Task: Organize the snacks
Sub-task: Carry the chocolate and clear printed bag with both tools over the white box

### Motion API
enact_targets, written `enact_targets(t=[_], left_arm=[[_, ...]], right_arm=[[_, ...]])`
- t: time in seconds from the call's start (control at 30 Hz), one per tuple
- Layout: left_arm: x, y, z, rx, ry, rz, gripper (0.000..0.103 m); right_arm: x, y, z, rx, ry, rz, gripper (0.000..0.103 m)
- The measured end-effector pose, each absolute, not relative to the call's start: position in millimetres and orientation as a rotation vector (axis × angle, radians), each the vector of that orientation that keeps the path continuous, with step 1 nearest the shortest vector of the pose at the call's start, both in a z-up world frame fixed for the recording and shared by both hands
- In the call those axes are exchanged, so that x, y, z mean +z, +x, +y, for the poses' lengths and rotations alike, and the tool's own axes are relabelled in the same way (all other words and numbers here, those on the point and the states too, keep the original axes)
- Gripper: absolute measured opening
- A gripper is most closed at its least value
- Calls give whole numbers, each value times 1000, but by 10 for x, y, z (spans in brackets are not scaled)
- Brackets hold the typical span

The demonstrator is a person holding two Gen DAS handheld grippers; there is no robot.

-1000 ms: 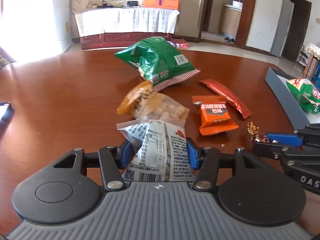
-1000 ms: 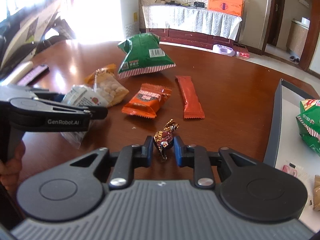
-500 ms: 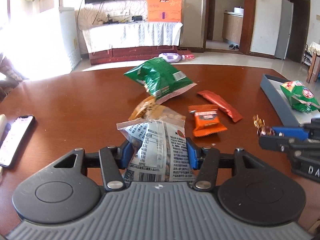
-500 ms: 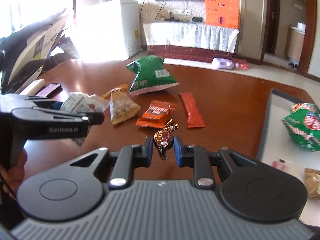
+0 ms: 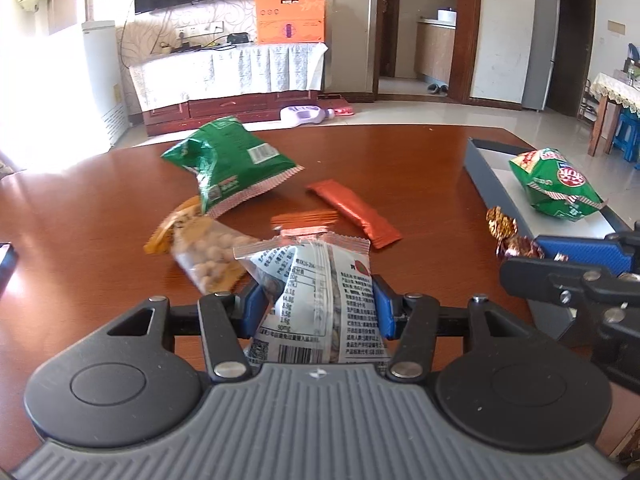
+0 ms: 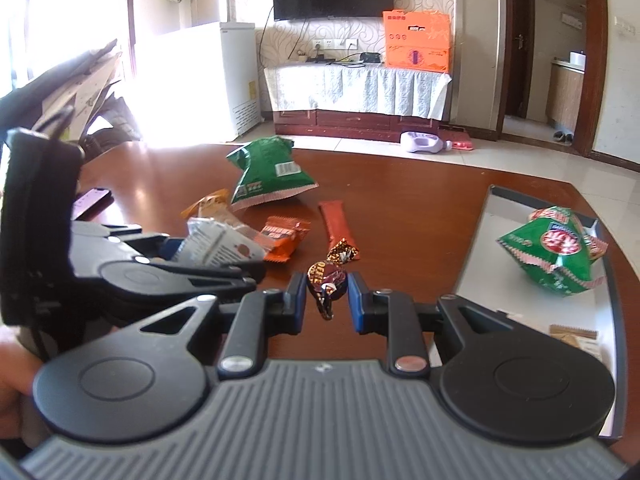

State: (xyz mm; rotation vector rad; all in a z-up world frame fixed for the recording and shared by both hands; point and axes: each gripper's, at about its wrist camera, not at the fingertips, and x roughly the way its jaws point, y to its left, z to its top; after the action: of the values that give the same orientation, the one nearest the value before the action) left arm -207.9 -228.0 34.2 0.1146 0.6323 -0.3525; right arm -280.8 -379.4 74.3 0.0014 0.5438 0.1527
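My left gripper (image 5: 316,304) is shut on a white seed packet (image 5: 320,292) and holds it above the table. My right gripper (image 6: 327,298) is shut on a brown foil candy (image 6: 326,278), also lifted; the candy shows at the right in the left wrist view (image 5: 508,236). On the table lie a green chip bag (image 5: 228,164), a clear peanut bag (image 5: 200,252), a red bar (image 5: 356,212) and an orange packet (image 6: 282,236). A grey tray (image 6: 480,248) at the right holds another green bag (image 6: 556,252).
The wooden table (image 5: 100,220) has a phone (image 6: 90,200) at its left side. Small flat packets (image 6: 576,338) lie in the tray's near end. The left gripper body (image 6: 120,272) is close to my right gripper's left side.
Both grippers have risen with their snacks and moved toward the tray on the right. The table's snacks look farther below. The grips are unchanged.
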Motion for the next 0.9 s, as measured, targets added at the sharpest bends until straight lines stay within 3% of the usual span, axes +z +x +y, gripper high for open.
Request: enact_targets(t=[0.9], left_arm=[[394, -2194, -2844, -433, 101, 617, 60]], right_arm=[[831, -3069, -4260, 67, 21, 513, 26]])
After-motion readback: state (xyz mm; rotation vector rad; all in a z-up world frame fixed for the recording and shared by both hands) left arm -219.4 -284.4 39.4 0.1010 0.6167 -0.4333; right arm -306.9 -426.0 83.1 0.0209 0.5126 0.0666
